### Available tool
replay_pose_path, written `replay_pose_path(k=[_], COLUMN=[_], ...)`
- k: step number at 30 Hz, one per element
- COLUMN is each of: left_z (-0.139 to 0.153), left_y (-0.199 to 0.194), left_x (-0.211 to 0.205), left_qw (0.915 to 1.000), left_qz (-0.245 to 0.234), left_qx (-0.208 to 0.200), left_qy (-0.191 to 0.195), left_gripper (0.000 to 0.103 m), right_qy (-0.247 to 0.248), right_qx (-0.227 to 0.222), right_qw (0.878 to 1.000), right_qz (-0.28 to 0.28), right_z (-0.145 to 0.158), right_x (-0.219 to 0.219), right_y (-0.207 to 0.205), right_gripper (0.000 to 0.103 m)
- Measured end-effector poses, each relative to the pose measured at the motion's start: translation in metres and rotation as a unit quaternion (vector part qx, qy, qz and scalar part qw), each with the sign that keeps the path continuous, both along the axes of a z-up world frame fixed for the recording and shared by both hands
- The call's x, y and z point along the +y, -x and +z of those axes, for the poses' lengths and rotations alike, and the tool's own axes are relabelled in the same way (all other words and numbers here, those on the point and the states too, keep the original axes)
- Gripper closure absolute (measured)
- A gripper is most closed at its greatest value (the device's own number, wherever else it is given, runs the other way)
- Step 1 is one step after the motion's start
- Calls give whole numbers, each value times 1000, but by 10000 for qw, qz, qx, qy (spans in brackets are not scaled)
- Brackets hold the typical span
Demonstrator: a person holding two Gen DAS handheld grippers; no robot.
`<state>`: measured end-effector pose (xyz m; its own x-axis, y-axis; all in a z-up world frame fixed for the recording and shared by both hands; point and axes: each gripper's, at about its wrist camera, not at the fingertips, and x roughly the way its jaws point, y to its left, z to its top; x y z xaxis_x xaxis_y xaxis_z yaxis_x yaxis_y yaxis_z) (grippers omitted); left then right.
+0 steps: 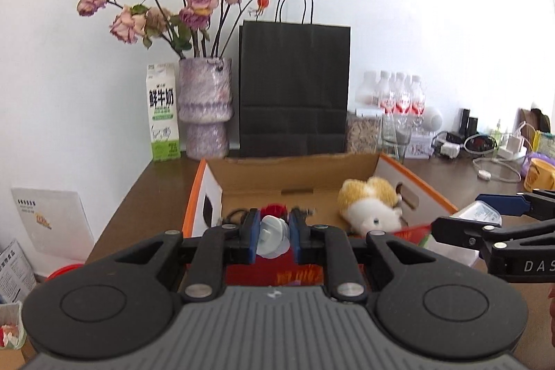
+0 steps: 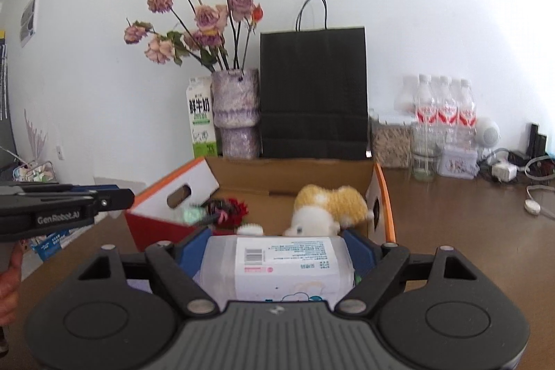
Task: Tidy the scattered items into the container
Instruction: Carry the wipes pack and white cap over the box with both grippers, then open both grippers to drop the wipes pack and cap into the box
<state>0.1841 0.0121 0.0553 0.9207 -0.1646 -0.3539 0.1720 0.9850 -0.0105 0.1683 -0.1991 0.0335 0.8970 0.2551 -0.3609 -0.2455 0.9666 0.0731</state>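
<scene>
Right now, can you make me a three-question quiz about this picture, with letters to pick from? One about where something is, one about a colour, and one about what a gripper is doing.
1. Where is the fluffy toy?
A. inside the cardboard box
B. in the paper bag
C. beside the milk carton

2. What colour is the paper bag?
A. red
B. black
C. yellow

3. What is the right gripper doing?
A. hanging open with nothing in it
B. pinching a flower
C. shut on the wipes pack

Answers:
1 A, the toy lies on the box floor, near its right wall.
2 B, the bag standing behind the box is black all over.
3 C, both blue pads press the sides of the pack.
</scene>
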Motion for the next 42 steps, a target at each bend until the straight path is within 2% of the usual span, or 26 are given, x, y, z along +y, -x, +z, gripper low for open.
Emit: replay_pose_path(k=[9,14,17,19,24,32,33,34,35,37,39,42], left_z=[23,20,7,-4,-22,-23,-21,-19,-16,-10,-3,4], left_y=[-78,-136,-164,-174,-190,-182,-180,-178,-176,-171,-165,-159], left_x=[-3,5,14,19,18,11,11,11,11,12,10,7], left_qw=[9997,9990,9978,9966,9953,9961,9961,9961,9957,9944,9934,9936], left_qz=[127,381,520,566,514,532,572,615,692,942,1123,1127], left_qx=[-178,-13,214,345,741,686,651,630,599,461,209,33], left_qy=[120,228,349,480,358,160,135,111,111,102,84,43], left_gripper=[85,85,85,85,85,84,79,66,57,13,0,0], right_qy=[-109,-185,-218,-263,-161,-128,-127,-105,-66,-32,-153,-196], right_qx=[-340,-202,-40,10,320,366,365,365,351,292,254,195], right_qw=[9993,9996,9997,9996,9993,9992,9993,9993,9993,9993,9992,9992], right_qz=[131,5,-103,-123,-119,-49,-27,-39,-94,-216,-260,-297], right_z=[30,30,20,10,-12,-13,-12,-10,-9,-5,0,7], right_x=[31,49,55,56,58,57,57,57,56,53,46,40], right_y=[-85,-148,-176,-185,-200,-197,-196,-195,-193,-191,-187,-182], right_gripper=[22,22,22,22,22,21,19,16,13,1,0,0])
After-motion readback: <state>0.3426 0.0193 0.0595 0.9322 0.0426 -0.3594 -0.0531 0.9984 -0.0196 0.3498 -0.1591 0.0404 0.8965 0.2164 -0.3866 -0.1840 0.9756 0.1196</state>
